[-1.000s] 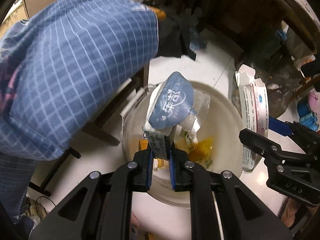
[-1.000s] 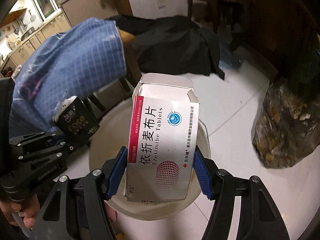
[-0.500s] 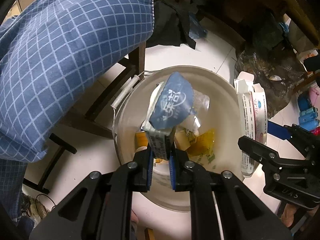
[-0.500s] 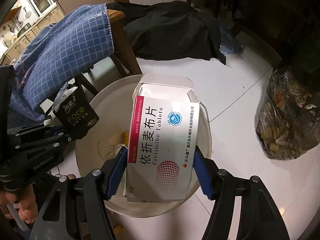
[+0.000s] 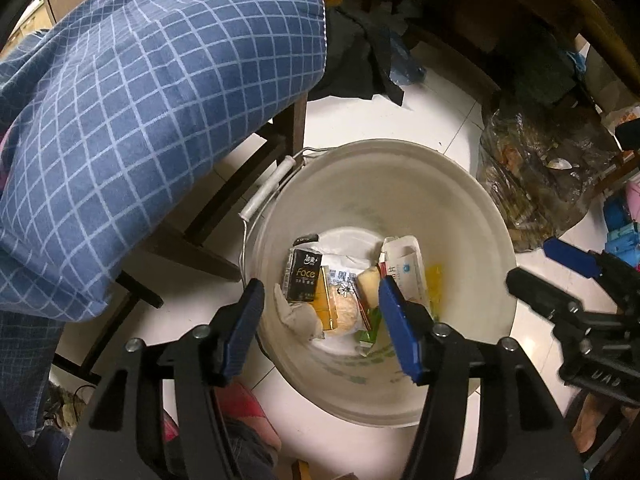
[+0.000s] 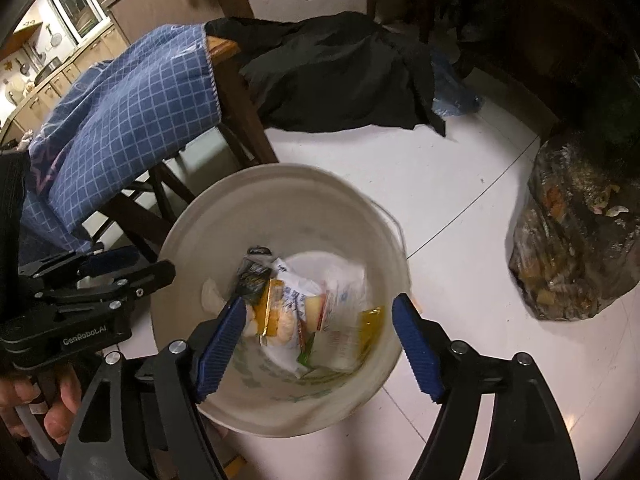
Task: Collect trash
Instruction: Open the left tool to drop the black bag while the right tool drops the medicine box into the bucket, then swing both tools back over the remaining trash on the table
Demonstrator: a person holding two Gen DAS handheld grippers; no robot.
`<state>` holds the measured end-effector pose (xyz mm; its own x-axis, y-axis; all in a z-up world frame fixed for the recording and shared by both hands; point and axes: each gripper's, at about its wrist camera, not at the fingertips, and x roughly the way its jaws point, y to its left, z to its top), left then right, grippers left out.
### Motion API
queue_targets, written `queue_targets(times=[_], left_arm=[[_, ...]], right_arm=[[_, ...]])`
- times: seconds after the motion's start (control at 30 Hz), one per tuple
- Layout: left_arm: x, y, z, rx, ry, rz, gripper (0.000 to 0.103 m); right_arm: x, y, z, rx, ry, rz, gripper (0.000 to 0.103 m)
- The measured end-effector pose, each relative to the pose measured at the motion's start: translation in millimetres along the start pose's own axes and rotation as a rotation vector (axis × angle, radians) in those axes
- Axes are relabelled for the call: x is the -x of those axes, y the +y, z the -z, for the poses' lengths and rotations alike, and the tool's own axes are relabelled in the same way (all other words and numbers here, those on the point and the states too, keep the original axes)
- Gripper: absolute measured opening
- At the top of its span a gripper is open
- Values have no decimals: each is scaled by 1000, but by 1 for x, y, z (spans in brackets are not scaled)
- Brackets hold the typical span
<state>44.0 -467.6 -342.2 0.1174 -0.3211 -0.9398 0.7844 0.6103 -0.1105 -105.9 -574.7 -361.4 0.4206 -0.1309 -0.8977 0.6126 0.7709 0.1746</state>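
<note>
A cream bucket (image 5: pixel 472 216) (image 6: pixel 192 232) stands on the white floor below both grippers. Inside lie a black tissue pack (image 5: pixel 302 276) (image 6: pixel 252 276), a white tablet box (image 5: pixel 404 266) (image 6: pixel 340 300) and other wrappers. My left gripper (image 5: pixel 324 328) hangs above the bucket, jaws opening, nothing between them. My right gripper (image 6: pixel 318 344) is also over the bucket with jaws opening and empty. In the left wrist view the right gripper (image 5: pixel 552 280) shows at the right edge. In the right wrist view the left gripper (image 6: pixel 120 268) shows at the left, held by a hand (image 6: pixel 60 412).
A chair draped with a blue checked cloth (image 5: pixel 140 120) (image 6: pixel 132 120) stands just left of the bucket. A black garment (image 6: pixel 340 76) lies on the floor behind. A full clear trash bag (image 6: pixel 576 232) (image 5: pixel 540 172) sits to the right. The bucket's wire handle (image 5: pixel 266 192) hangs on its left side.
Both grippers opened. The tissue pack dropped from the left one and the tablet box from the right one; both now lie in the bucket.
</note>
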Motion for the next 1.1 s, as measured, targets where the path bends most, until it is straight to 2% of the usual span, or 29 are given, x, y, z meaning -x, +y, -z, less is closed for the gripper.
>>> queue_targets(times=[0.43,0.53,0.67,0.73,0.8,0.9,0.97,1.1], left_arm=[[5,-3,0,-14,-16,-2,57],[25,-4,-2,-42,-66,-10,57],[96,13,-10,-77,-208,-10,57],[148,40,-14,-63,-309,-16,57],[193,73,-16,-36,-388,-33,60],[252,143,-13,34,-484,-128,71],[282,202,-8,98,-510,-229,76],[309,307,8,203,-488,-365,83]], right_arm=[[14,-2,-4,13,-34,26,76],[47,10,-12,49,-143,34,76],[111,45,-33,139,-352,-4,80],[143,74,-47,195,-459,-58,84],[164,107,-62,260,-519,-123,88],[179,158,-81,348,-546,-222,98],[181,201,-95,420,-543,-281,98],[168,289,-126,511,-480,-434,98]])
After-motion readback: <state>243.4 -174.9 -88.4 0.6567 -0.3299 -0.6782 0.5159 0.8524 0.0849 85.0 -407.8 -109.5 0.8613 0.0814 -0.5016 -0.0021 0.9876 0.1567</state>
